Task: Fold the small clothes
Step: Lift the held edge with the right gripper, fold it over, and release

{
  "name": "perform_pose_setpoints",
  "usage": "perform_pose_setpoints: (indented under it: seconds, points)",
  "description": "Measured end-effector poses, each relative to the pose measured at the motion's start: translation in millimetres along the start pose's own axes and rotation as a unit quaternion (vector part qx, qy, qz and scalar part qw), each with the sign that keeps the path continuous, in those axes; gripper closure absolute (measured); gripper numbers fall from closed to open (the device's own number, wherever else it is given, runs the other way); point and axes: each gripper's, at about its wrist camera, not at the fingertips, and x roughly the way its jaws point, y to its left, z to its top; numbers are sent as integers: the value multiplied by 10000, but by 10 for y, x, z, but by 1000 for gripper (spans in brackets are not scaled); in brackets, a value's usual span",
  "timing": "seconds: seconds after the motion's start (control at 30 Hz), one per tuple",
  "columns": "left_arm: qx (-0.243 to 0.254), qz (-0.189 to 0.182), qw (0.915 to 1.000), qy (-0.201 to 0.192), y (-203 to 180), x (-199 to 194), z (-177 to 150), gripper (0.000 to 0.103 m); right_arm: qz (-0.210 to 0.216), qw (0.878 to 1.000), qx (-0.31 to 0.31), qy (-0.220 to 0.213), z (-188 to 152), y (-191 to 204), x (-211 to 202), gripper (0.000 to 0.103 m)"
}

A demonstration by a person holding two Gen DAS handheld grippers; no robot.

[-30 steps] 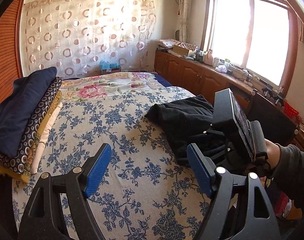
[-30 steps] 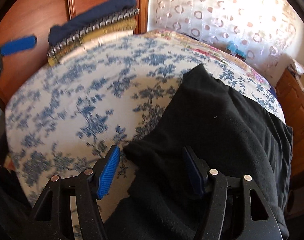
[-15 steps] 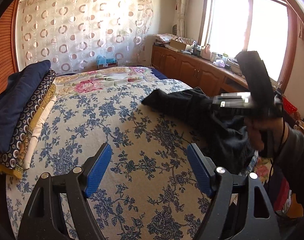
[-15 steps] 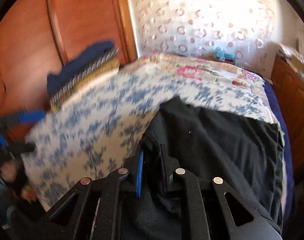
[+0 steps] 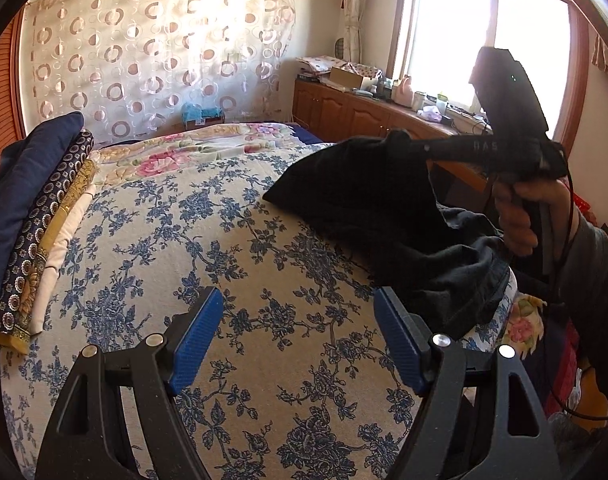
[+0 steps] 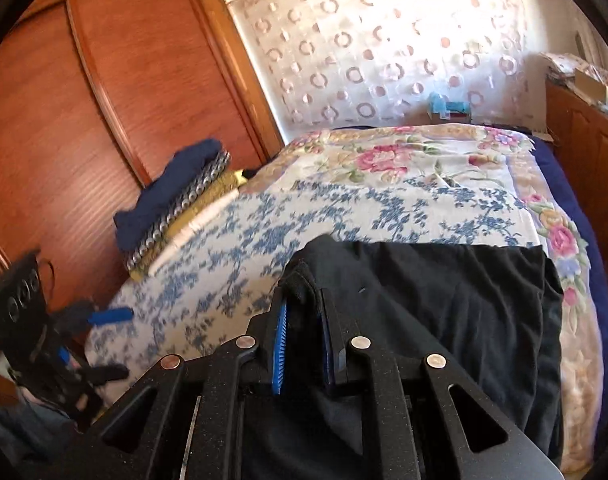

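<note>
Lettering "BAS" on right gripper (image 6: 301, 340), clamped on black garment (image 6: 444, 300) above bedspread (image 5: 223, 260); left gripper (image 5: 297, 338) agape.

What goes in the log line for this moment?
right tool: shut on black garment | garment corner lifted off bed | left tool: open, empty

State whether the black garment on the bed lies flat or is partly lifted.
Partly lifted: the right hand-held gripper pinches one edge of the black fabric garment, raising it off the floral bedspread while the rest drapes down.
</note>
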Motion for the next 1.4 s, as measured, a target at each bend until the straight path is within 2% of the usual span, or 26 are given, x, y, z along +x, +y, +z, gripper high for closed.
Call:
perform_pose_setpoints:
  seconds: [0.17, 0.27, 0.43, 0.53, 0.7, 0.83, 0.9, 0.93, 1.07, 1.17, 1.3, 1.4]
  points:
    - [14, -16, 10000, 19, -28, 17, 3, 25, -449, 9987, -237, -22, 66, -23, -25, 90]
    - [35, -30, 10000, 28, -47, 16, -8, 25, -1038, 9941, -319, 6, 237, -194, 9, 90]
    - [22, -55, 10000, 57, -45, 37, -20, 25, -1950, 9806, -35, 218, 463, -698, 132, 90]
    - [13, -67, 9999, 89, -36, 51, -32, 25, -2247, 9739, 106, 287, 537, -873, 211, 90]
    - [9, -94, 9999, 138, -38, 77, -49, 25, -2612, 9649, 191, 198, 631, -941, 298, 91]
    - [36, -114, 9998, 171, -62, 98, -63, 25, -3191, 9474, 181, 190, 663, -954, 424, 90]
    - [56, -129, 9998, 173, -79, 100, -67, 25, -3529, 9349, 270, 244, 630, -961, 451, 75]
    - [59, -138, 9997, 175, -84, 102, -67, 25, -3556, 9339, 301, 237, 584, -969, 433, 72]
    - [76, -178, 9995, 241, -121, 153, -86, 25, -3263, 9448, 175, 237, 457, -851, 339, 69]
    - [97, -236, 9993, 280, -172, 200, -99, 25, -2902, 9565, 116, 262, 272, -773, 132, 52]
    - [142, -352, 9987, 351, -270, 275, -125, 25, -2384, 9704, -71, 380, -176, -488, -166, 52]
    - [134, -472, 9977, 469, -345, 367, -151, 25, -2091, 9765, 7, 521, -594, -357, -358, 52]
